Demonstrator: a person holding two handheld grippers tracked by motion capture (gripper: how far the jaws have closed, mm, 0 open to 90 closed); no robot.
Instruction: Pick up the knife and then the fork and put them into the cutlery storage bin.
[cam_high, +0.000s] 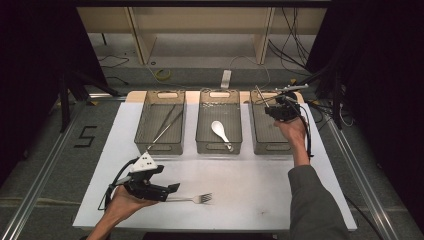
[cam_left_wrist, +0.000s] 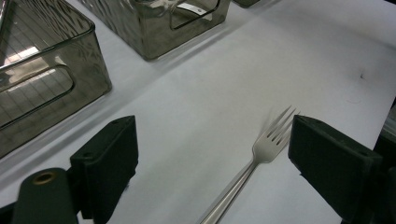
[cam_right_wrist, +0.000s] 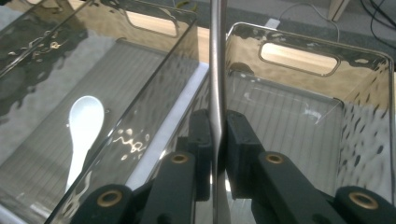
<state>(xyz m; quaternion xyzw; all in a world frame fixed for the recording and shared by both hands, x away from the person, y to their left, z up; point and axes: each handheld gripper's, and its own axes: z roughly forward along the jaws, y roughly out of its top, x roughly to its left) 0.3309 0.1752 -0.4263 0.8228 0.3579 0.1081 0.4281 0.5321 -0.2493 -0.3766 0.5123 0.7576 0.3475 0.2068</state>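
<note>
Left gripper (cam_high: 168, 180) hangs released, its jaws straddling the fork (cam_high: 198, 198), which is not yet gripped. Beyond it, a white spoon (cam_high: 219, 130) already lies in the middle bin (cam_high: 218, 149). Right gripper (cam_high: 270, 108) is clenched on a slim metal utensil handle (cam_right_wrist: 217, 70), with the right bin (cam_right_wrist: 365, 116) just below and the drop left to do.

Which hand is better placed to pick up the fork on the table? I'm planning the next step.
The left. Its tongs stand open around the fork on the table. The right tongs are shut on a metal utensil over the right bin.
</note>
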